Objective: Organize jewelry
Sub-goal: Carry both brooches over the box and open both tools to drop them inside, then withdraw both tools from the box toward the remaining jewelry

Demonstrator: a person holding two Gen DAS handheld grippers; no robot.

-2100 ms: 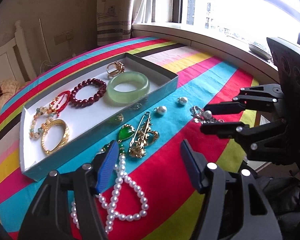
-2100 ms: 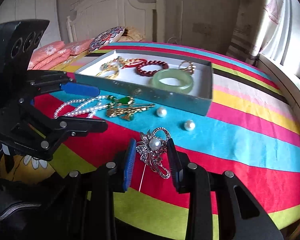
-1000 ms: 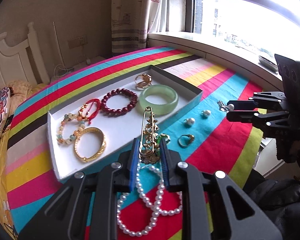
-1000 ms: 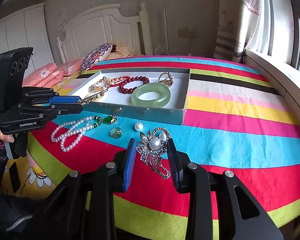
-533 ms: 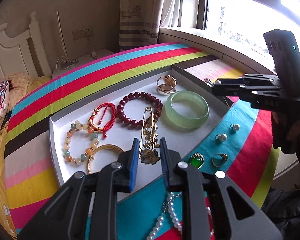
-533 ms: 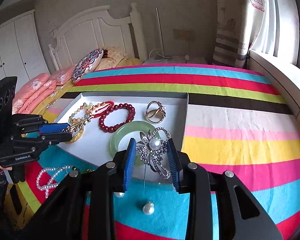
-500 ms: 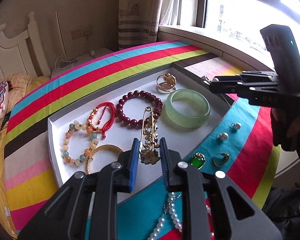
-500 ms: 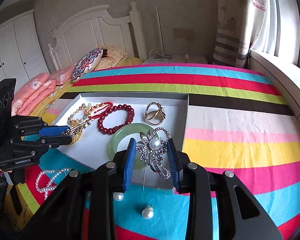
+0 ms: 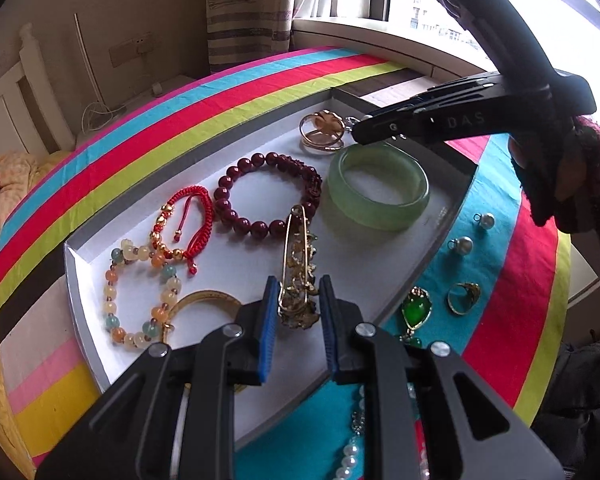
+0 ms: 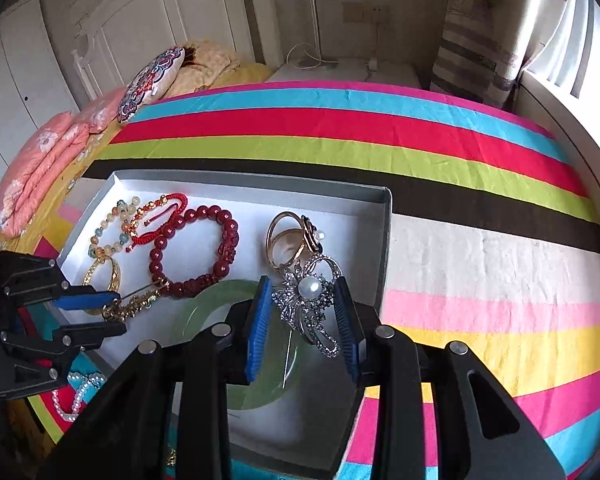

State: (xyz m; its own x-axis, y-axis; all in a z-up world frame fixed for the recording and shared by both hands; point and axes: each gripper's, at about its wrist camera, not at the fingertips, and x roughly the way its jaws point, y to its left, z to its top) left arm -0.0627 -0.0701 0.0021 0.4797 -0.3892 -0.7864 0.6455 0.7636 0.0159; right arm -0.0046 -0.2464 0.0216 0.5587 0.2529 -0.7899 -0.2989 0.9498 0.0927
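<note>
Left wrist view: the left gripper (image 9: pixel 299 312) is nearly closed, clamping the lower end of a gold pin brooch (image 9: pixel 299 268) above the white floor of the tray (image 9: pixel 456 208). The brooch looks light, rigid and thin; grip it across the ornamented body, not the wire pin. Loose pieces lie on the striped cloth (image 9: pixel 504 300) beside the tray.

Right wrist view: the right gripper (image 10: pixel 303 316) is narrowly closed on a silver pearl brooch (image 10: pixel 310 300), held over the green bangle (image 10: pixel 216 300) inside the tray. Its projecting pin and small stones look fragile. A bed and curtained window surround the table.
</note>
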